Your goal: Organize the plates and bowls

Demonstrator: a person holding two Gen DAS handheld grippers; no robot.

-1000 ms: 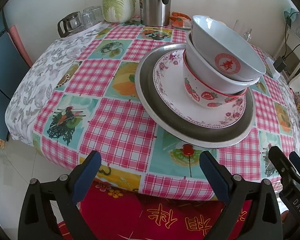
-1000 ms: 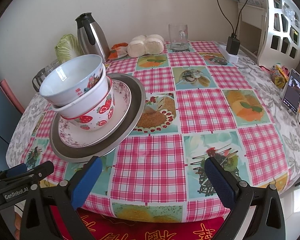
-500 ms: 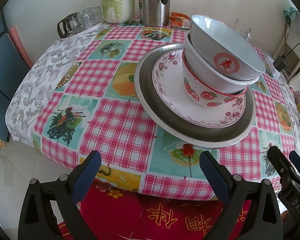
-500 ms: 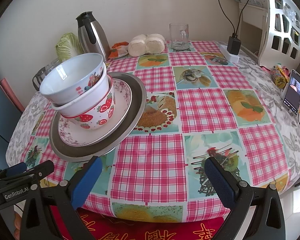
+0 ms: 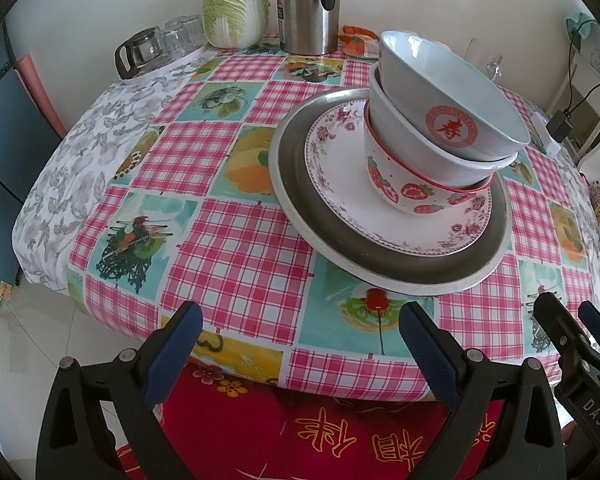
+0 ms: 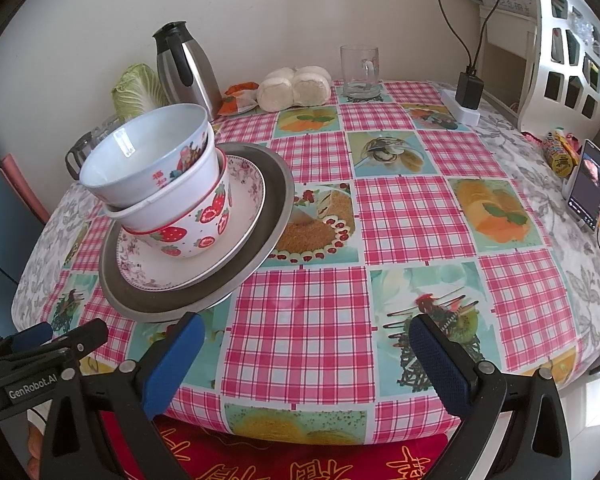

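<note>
A stack stands on the checked tablecloth: a wide grey metal plate (image 5: pixel 340 252) (image 6: pixel 276 184) at the bottom, a floral plate (image 5: pixel 384 224) (image 6: pixel 244 196) on it, then a strawberry bowl (image 5: pixel 404 192) (image 6: pixel 196 232), a plain white bowl (image 5: pixel 420 160) (image 6: pixel 172 196) and a white bowl with a red emblem (image 5: pixel 448 116) (image 6: pixel 148 156) on top. My left gripper (image 5: pixel 296 348) is open at the table's near edge, just short of the stack. Open as well, my right gripper (image 6: pixel 304 360) sits to the right of the stack, holding nothing.
At the back stand a steel thermos jug (image 5: pixel 308 4) (image 6: pixel 184 68), a cabbage (image 5: pixel 236 8), a glass pot with glasses (image 5: pixel 156 44), buns (image 6: pixel 296 88) and a glass mug (image 6: pixel 360 68). A charger (image 6: pixel 468 92) and phone (image 6: pixel 588 184) lie right. A red cushion (image 5: pixel 320 432) is below.
</note>
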